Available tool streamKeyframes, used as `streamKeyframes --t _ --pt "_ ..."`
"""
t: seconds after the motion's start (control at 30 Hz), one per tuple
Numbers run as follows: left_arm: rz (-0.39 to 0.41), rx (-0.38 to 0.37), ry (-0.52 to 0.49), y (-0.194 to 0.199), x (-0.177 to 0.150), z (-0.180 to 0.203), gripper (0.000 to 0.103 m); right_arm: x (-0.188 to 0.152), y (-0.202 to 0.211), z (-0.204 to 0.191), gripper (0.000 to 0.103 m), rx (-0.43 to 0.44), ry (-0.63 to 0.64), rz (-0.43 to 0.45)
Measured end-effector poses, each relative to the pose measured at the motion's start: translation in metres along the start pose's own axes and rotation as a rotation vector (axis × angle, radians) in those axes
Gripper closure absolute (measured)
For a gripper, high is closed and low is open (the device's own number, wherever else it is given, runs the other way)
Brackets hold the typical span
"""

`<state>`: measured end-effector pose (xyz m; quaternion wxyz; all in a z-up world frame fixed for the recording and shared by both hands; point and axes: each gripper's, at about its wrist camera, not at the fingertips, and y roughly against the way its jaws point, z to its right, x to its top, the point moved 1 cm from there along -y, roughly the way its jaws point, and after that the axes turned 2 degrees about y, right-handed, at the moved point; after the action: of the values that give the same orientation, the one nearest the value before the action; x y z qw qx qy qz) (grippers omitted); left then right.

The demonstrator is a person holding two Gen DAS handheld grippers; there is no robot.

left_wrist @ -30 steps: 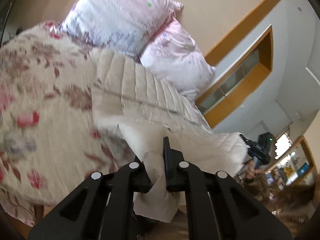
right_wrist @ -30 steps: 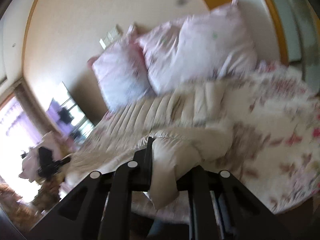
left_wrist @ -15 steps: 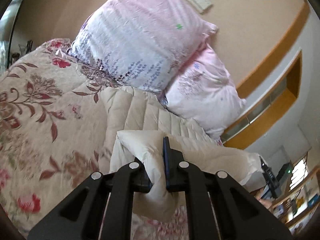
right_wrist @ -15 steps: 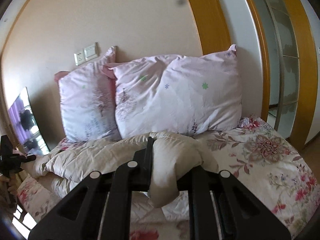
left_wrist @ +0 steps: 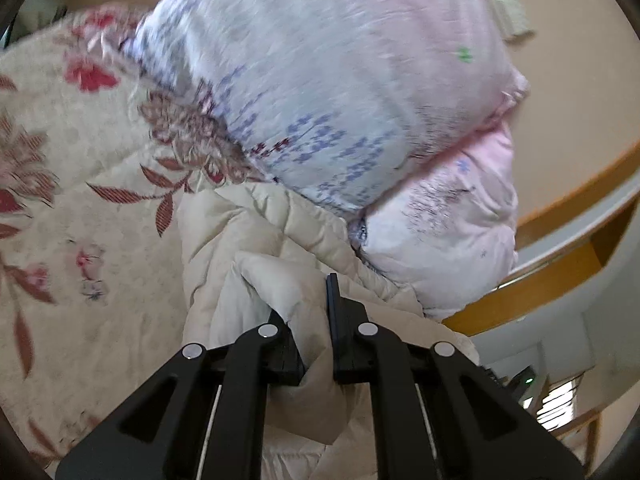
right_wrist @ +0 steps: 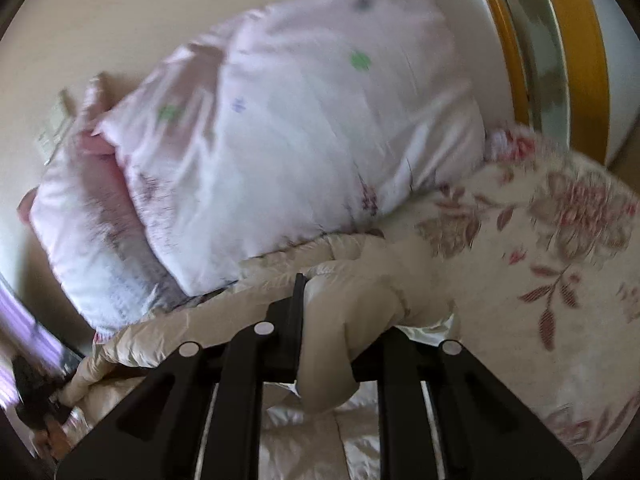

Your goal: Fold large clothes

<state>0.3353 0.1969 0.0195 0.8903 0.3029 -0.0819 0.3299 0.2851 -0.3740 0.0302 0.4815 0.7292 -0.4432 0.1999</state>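
On the bed (left_wrist: pixel 80 240), two pink pillows (left_wrist: pixel 340 80) lean against the wall, right behind a cream quilted coat (left_wrist: pixel 248 240). Both pillows loom closer than a second ago. The left gripper (left_wrist: pixel 316 320) is clamped on the coat's fold; the right gripper (right_wrist: pixel 340 320) is opening, fabric between its fingers.

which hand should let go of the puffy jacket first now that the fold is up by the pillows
Right, probably. The right gripper has its jaws opening with the beige quilted jacket between them, its edge laid near the pink pillows. The left gripper is clamped on its corner.
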Motion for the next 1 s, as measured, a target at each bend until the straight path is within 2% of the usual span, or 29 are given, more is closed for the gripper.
streamKeyframes --t 0.07,0.13,0.2,0.27,0.3,0.33,0.43,0.5,0.53,0.57,0.63,0.8,0.9,0.97,1.0 --pt "-0.015 -0.011 0.049 -0.010 0.005 -0.008 0.095 0.003 -0.017 0.006 0.081 -0.009 -0.051 -0.024" --pt "-0.030 -0.027 0.073 -0.017 0.008 -0.011 0.092 0.006 -0.029 0.008 0.053 0.003 -0.091 -0.047" --pt "-0.043 -0.051 0.104 -0.024 0.012 -0.014 0.083 0.011 -0.040 0.009 0.041 0.005 -0.123 -0.058" --pt "-0.044 -0.080 0.131 -0.028 0.015 -0.015 0.065 0.016 -0.050 0.010 0.036 0.022 -0.146 -0.059" --pt "-0.041 -0.105 0.151 -0.029 0.017 -0.016 0.060 0.019 -0.053 0.010 0.034 0.033 -0.156 -0.059" --pt "-0.037 -0.124 0.167 -0.029 0.019 -0.017 0.056 0.022 -0.055 0.012 0.033 0.048 -0.168 -0.050" --pt "-0.005 -0.180 0.175 -0.020 0.022 -0.016 0.056 0.030 -0.044 0.015 0.033 0.064 -0.155 -0.009" --pt "0.032 -0.197 0.147 -0.007 0.024 -0.014 0.054 0.033 -0.030 0.018 0.030 0.036 -0.108 0.022" --pt "0.046 -0.196 0.135 -0.002 0.026 -0.015 0.049 0.034 -0.026 0.019 0.029 0.019 -0.092 0.026" --pt "0.061 -0.182 0.120 0.004 0.027 -0.015 0.045 0.034 -0.023 0.021 0.029 0.004 -0.078 0.021" --pt "0.064 -0.138 0.095 0.011 0.027 -0.016 0.045 0.033 -0.022 0.029 0.029 -0.010 -0.066 -0.021" --pt "0.029 -0.039 0.030 0.015 0.021 -0.019 0.045 0.025 -0.035 0.039 0.030 -0.069 -0.029 -0.125" --pt "-0.012 0.033 -0.018 0.006 0.014 -0.017 0.045 0.019 -0.041 0.045 0.033 -0.096 -0.050 -0.150" --pt "-0.035 0.064 -0.040 0.000 0.009 -0.017 0.046 0.016 -0.046 0.049 0.040 -0.107 -0.057 -0.172" --pt "-0.042 0.071 -0.054 -0.003 0.006 -0.016 0.049 0.014 -0.049 0.049 0.054 -0.111 -0.056 -0.184"
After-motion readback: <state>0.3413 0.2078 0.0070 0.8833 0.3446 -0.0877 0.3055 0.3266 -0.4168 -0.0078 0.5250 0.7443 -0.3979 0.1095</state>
